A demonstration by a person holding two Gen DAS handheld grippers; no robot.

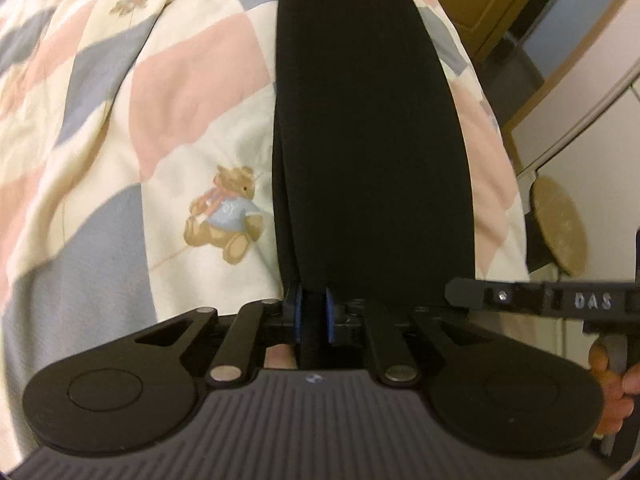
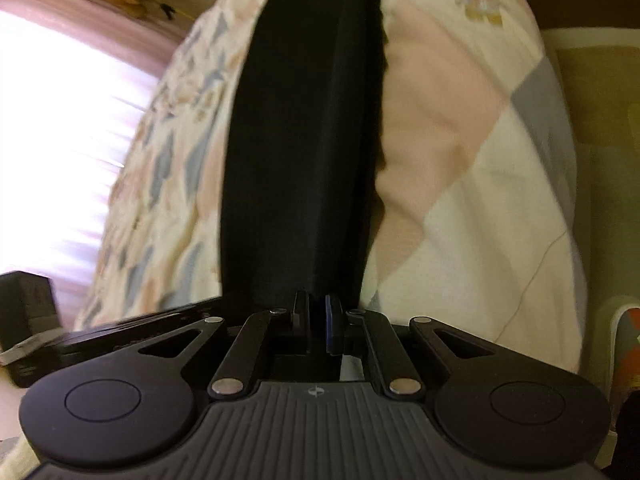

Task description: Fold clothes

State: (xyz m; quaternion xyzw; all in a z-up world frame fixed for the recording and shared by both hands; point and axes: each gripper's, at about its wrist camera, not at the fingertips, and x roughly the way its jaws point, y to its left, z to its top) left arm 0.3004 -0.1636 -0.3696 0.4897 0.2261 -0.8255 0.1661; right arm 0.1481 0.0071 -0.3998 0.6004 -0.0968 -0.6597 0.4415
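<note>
A long black garment lies in a narrow folded strip on a patchwork quilt, running away from me up the left wrist view. My left gripper is shut on the garment's near edge, with black cloth pinched between the blue pads. In the right wrist view the same garment stretches up the quilt, and my right gripper is shut on its near edge too. The right gripper's fingers reach in from the right of the left wrist view, held by a hand.
The quilt has a teddy-bear print beside the garment. Off the bed's right edge stand a round tan stool, white furniture and a wooden door. A bright curtained window and a dark box are on the left.
</note>
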